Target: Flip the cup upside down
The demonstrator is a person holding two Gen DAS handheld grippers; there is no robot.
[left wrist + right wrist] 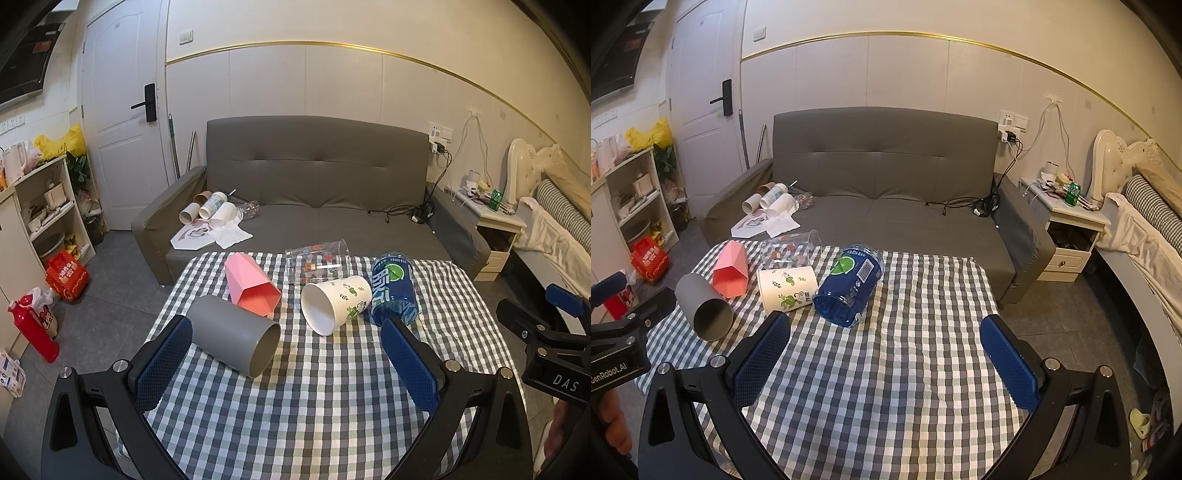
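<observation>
A grey sofa [317, 177] stands behind the checked table [314, 398]. On the cloth five cups lie on their sides in a loose row: grey cup [236, 334], blue cup [395, 290], clear cup [319, 260], pink cup [251, 284] and white paper cup [334, 302]. The left gripper [286, 363] and right gripper [886, 356] both hang wide open and hold nothing, just short of the cups.
</observation>
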